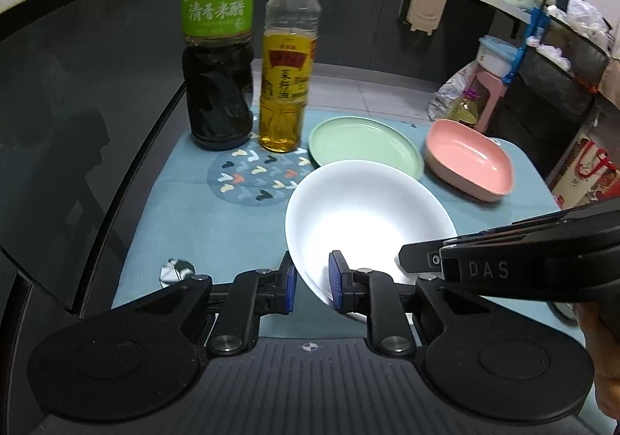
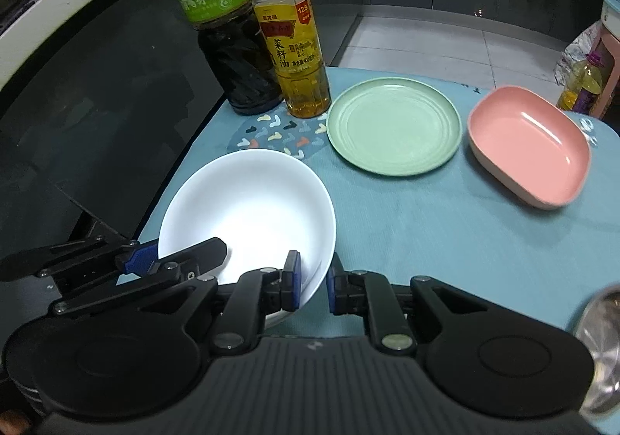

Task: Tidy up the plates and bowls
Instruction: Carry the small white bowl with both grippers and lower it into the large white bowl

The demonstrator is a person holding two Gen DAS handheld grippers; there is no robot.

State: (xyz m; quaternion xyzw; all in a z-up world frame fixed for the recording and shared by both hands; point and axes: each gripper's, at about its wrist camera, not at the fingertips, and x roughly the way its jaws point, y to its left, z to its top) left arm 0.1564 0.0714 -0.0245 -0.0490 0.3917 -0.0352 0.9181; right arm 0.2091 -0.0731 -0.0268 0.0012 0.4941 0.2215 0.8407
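A white bowl (image 1: 368,210) (image 2: 248,206) sits on the blue mat near its front left. My left gripper (image 1: 313,282) straddles the bowl's near-left rim, one blue pad (image 1: 288,280) outside and one inside. My right gripper (image 2: 312,282) straddles its near-right rim the same way. Whether either one presses the rim is unclear. A green plate (image 1: 364,146) (image 2: 393,128) lies behind the bowl. A pink rectangular dish (image 1: 469,159) (image 2: 529,146) lies to the right of the plate. The left gripper (image 2: 147,260) also shows in the right wrist view.
A dark vinegar bottle (image 1: 217,47) (image 2: 228,31) and a yellow oil bottle (image 1: 286,63) (image 2: 294,35) stand at the mat's back left by a patterned coaster (image 1: 252,175). A black glass surface (image 1: 77,105) lies to the left. A steel rim (image 2: 600,349) shows at the right edge.
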